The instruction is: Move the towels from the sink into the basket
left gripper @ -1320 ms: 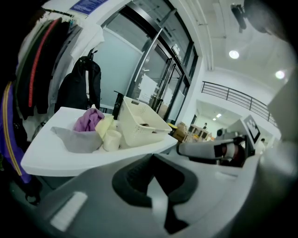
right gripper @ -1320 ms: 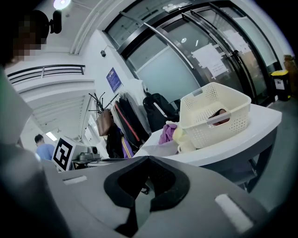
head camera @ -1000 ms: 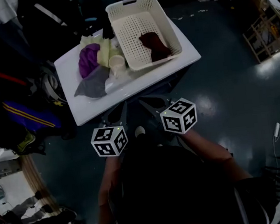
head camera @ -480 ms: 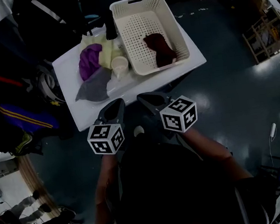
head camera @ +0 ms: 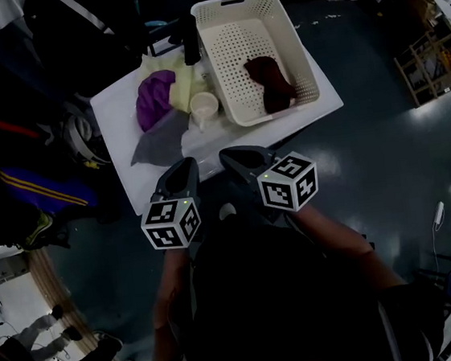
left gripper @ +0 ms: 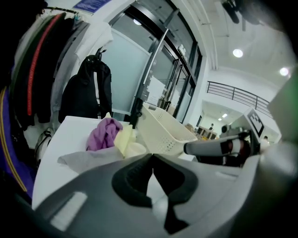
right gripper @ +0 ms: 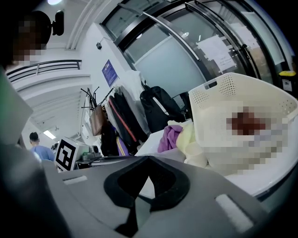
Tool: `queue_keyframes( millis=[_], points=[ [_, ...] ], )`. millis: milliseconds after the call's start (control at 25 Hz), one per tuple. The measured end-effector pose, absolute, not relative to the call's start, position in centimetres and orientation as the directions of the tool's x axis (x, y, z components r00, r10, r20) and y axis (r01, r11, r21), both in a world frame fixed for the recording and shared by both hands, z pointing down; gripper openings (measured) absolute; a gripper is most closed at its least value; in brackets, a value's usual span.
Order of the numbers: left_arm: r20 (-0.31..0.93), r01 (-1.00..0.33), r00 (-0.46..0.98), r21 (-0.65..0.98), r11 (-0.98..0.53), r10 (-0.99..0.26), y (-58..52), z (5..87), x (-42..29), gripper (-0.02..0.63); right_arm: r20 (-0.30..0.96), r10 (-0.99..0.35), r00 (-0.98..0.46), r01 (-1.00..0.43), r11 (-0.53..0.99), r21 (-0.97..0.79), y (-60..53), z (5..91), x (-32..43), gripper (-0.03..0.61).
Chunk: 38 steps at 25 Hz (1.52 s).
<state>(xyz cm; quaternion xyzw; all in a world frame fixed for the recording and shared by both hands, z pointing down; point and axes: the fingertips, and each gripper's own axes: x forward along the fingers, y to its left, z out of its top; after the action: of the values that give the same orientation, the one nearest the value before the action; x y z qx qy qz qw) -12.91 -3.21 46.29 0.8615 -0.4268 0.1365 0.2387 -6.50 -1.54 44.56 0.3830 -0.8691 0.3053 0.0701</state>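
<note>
While both grippers are held low at the near edge of the white sink unit [head camera: 121, 151], no towel is touched by either. The left gripper [left gripper: 151, 155] is seen in its own view with its dark pads pressed together at the tips and nothing caught between them. The right gripper [right gripper: 148, 158] is likewise closed and empty, its jaws meeting at a point. In the head view the two are carried side by side, close together, the left one just short of the grey towel [head camera: 160, 140], which is spread flat nearest the front edge. Behind it a purple towel [head camera: 154, 97] is bunched up, and a pale yellow towel [head camera: 179, 80] is heaped just beside that, against the wall of the basket [head camera: 236, 57]. A small white cup-shaped item [head camera: 203, 105] is set between the grey towel and the basket; what it is cannot be made out. The cream perforated basket is placed on the right part of the unit, and one dark red towel [head camera: 271, 81] is crumpled on its floor toward the right wall. A black faucet [head camera: 190, 42] is stood upright behind the yellow towel.
</note>
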Motion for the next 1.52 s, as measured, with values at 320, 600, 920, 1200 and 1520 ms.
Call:
queue_keyframes(
  millis=[320,600,920,1200,1520],
  points=[
    [0.466,-0.821,0.567,0.257,-0.509,-0.679,-4.8,46.7,-15.6,0.008,0.376,-0.613,-0.695,-0.715,0.534,-0.451,-3.0,44.7,-8.9,-0.005],
    [0.488,-0.844,0.530,0.227,-0.486,-0.693,-5.7,47.4,-16.7,0.009,0.378,-0.579,-0.722,-0.689,0.553,-0.469,-3.5,45.2,-9.3,-0.005],
    [0.497,-0.879,0.471,0.196,-0.434,-0.729,-6.6,47.2,-17.1,0.009,0.388,-0.502,-0.773,-0.634,0.622,-0.459,-5.0,45.3,-10.4,-0.005],
    [0.519,-0.914,0.403,0.184,-0.362,-0.754,-6.6,47.4,-18.0,0.011,0.405,-0.423,-0.811,-0.580,0.678,-0.452,-5.6,45.3,-11.2,-0.003],
    [0.546,-0.948,0.317,0.177,-0.263,-0.775,-6.3,48.0,-19.6,0.048,0.420,-0.329,-0.846,-0.506,0.742,-0.439,-5.7,45.5,-12.7,-0.001]
  ],
)
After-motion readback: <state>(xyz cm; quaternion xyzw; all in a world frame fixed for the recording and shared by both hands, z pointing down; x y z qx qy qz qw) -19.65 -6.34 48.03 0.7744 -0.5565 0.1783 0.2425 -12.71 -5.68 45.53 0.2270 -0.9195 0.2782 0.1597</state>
